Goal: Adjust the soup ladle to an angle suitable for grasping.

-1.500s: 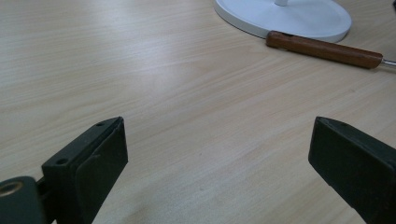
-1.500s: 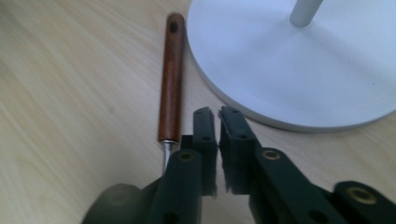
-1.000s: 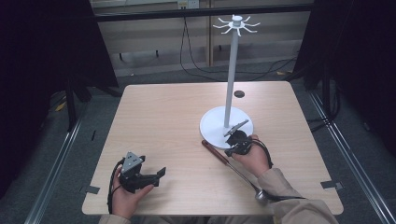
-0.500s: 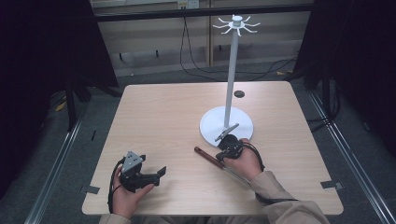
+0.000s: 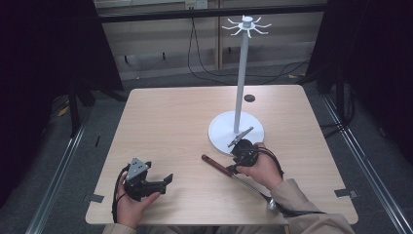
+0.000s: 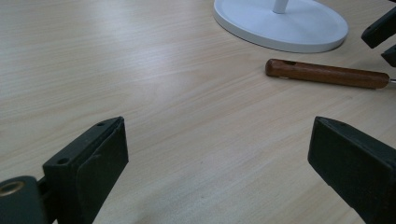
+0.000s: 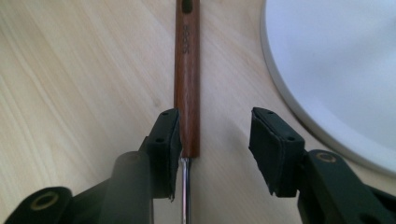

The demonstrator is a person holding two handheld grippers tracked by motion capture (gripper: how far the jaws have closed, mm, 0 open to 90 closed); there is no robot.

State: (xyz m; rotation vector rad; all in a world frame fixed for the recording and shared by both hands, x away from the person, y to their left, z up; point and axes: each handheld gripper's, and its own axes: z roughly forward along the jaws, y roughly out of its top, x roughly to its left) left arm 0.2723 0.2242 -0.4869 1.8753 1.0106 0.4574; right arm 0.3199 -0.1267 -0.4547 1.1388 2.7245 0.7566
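Pale wooden worktop [image 5: 165, 122] lay mostly bare. Near its front edge, the right hand-held gripper [image 7: 215, 133] straddled a wooden-handled utensil [image 7: 187, 70], jaws apart; the left hand-held gripper [image 6: 219, 154] gaped wide.

A pale, fine-grained wooden table [image 5: 185, 126] is seen beneath a white stand [image 5: 242, 87] with a white round base [image 7: 345, 70]. A utensil's handle [image 7: 187, 70] is shown in reddish-brown wood, its shaft [image 7: 186, 191] in silver metal. Both grippers [image 5: 146, 183] [image 5: 238, 156] are finished in black, the left topped by a grey plate [image 5: 138, 165].
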